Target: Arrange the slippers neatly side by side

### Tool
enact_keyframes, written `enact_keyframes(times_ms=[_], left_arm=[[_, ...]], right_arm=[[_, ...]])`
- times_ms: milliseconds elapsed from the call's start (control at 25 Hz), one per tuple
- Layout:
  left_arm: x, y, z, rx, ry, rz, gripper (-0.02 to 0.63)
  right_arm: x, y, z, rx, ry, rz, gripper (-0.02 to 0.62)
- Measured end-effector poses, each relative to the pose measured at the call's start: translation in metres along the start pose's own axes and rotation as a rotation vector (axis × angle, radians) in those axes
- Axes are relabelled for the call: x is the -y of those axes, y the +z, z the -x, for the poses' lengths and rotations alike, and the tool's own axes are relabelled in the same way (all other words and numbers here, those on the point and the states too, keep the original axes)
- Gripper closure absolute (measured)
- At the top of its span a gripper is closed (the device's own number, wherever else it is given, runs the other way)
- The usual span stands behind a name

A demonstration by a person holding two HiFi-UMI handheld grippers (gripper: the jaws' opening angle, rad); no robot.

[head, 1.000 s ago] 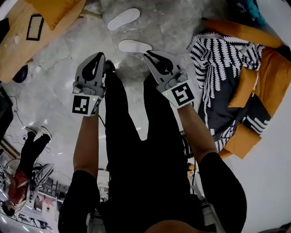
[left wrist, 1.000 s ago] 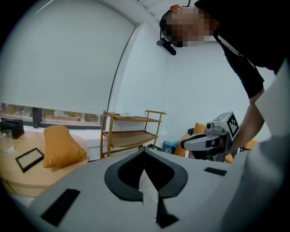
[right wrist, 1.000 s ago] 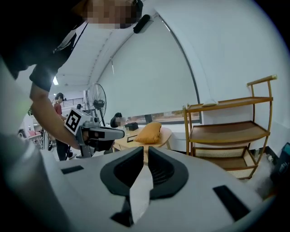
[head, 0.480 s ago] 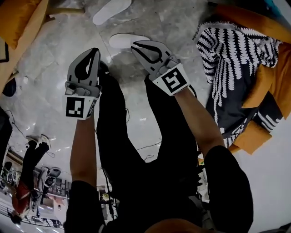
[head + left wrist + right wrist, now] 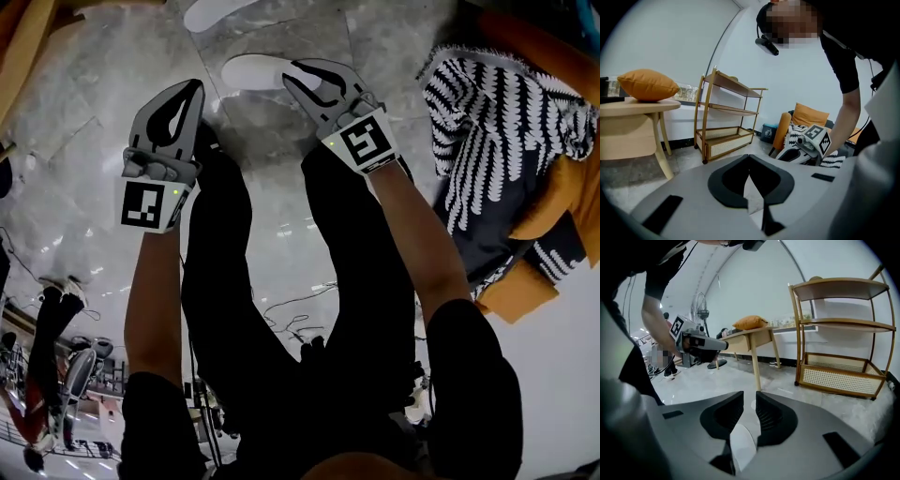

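Lower than a moment ago, the left gripper (image 5: pixel 194 87) and the right gripper (image 5: pixel 292 67) are both dropping toward the grey stone floor (image 5: pixel 84 122). A striped blanket (image 5: pixel 487 122) is lying over an orange chair (image 5: pixel 567 202) on the right. Two white slippers are sitting apart, not lined up: the far slipper (image 5: pixel 220 9) and the near slipper (image 5: pixel 255 71). The right gripper is hanging over the near slipper's end, its tongs just opening a little and squeezing nothing. The left gripper is staying shut tight, holding nothing.
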State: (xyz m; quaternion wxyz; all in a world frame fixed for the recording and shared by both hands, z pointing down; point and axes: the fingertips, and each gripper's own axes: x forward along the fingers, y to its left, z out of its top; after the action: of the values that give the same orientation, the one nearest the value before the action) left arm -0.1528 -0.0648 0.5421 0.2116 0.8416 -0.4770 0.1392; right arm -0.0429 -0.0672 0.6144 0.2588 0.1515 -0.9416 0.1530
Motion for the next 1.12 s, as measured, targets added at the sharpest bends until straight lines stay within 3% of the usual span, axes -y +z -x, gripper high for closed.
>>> enact_keyframes(times_ms=[640,920,1120], left_arm=[[-0.023,-0.095,-0.035,-0.048,-0.046,-0.006,0.591],[-0.033,-0.11,-0.049,-0.036,-0.037,-0.012,0.591],[-0.037,-0.116,-0.053,-0.017,-0.028,0.003,0.591]], right_arm=[[-0.01,-0.14,-0.075,-0.223,0.133,0.223,0.479],[-0.033,-0.199,-0.087,-0.345,0.286,0.531,0.457],[-0.028,-0.226,-0.098,-0.391,0.313,0.656,0.454]])
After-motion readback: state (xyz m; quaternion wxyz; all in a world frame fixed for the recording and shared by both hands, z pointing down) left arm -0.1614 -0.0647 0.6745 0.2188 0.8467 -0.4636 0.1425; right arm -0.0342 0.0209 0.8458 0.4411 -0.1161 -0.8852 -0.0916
